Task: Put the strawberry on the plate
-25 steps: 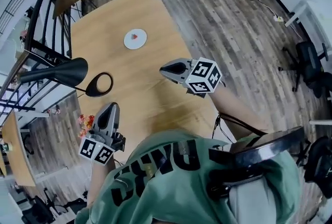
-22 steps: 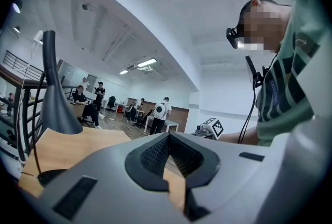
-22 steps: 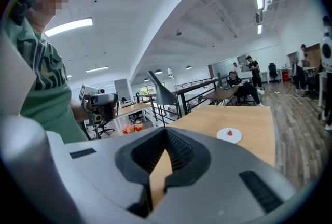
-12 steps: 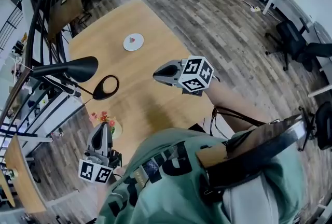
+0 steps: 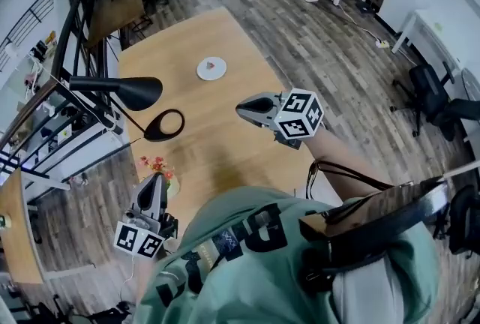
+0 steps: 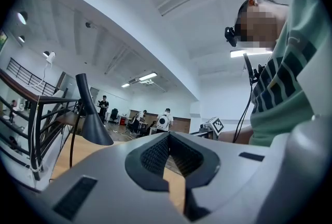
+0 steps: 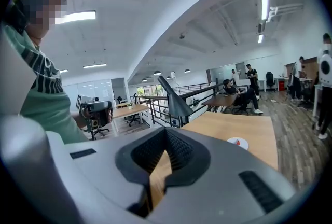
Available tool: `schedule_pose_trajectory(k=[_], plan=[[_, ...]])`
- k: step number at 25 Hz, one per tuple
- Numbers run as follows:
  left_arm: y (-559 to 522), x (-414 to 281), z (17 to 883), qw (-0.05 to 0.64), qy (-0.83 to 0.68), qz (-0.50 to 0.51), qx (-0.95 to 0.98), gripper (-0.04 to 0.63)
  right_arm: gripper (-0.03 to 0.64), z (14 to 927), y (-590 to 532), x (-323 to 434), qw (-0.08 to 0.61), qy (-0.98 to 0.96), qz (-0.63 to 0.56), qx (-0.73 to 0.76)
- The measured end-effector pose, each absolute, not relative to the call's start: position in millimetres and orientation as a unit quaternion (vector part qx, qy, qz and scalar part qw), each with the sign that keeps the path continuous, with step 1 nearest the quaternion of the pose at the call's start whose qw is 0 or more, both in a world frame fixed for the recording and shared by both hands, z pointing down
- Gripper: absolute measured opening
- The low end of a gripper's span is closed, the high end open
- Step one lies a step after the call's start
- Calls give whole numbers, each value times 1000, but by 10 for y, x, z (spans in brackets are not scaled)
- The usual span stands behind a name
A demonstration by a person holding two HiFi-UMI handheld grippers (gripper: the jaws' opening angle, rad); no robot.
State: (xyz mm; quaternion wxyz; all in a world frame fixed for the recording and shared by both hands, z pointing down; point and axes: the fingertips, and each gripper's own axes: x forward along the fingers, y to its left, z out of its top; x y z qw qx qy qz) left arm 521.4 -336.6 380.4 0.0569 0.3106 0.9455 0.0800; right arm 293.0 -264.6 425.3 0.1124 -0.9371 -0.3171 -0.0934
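A small red strawberry (image 5: 212, 64) lies on a white plate (image 5: 204, 72) at the far part of the wooden table (image 5: 225, 150). The right gripper view shows the same strawberry (image 7: 237, 141) on the plate (image 7: 243, 144), well beyond the jaws. My right gripper (image 5: 240, 108) hovers over the middle of the table, shut and empty, pointing toward the plate. My left gripper (image 5: 155, 178) is low at the table's near left edge, shut with nothing in it. Both gripper views show closed jaws, the left gripper (image 6: 168, 139) and the right gripper (image 7: 166, 134).
A black desk lamp (image 5: 124, 89) leans over the table's left side, its ring base (image 5: 165, 124) on the wood. A small bunch of flowers (image 5: 155, 166) sits just ahead of the left gripper. Railings run along the left; people and desks stand farther off.
The left gripper has drawn back from beside the flowers toward the person's body. The right gripper stays over the table's middle. The head view has shifted a little.
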Motion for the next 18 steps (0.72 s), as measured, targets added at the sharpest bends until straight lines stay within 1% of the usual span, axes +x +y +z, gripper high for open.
schedule_pose_trajectory(k=[5,9,18], plan=[[-3118,4930,3739,72,940,84,323,5,6,4089,-2430,2645,93,-308,-93,-942],[-2967,4969,3755,76,942,84,317,5,6,4114,-2261,2620,100,-322,-84,-938],[-3069,5181,3784,64,932,98,344,5,6,4135,-2267,2835,110,-299,-78,-945]])
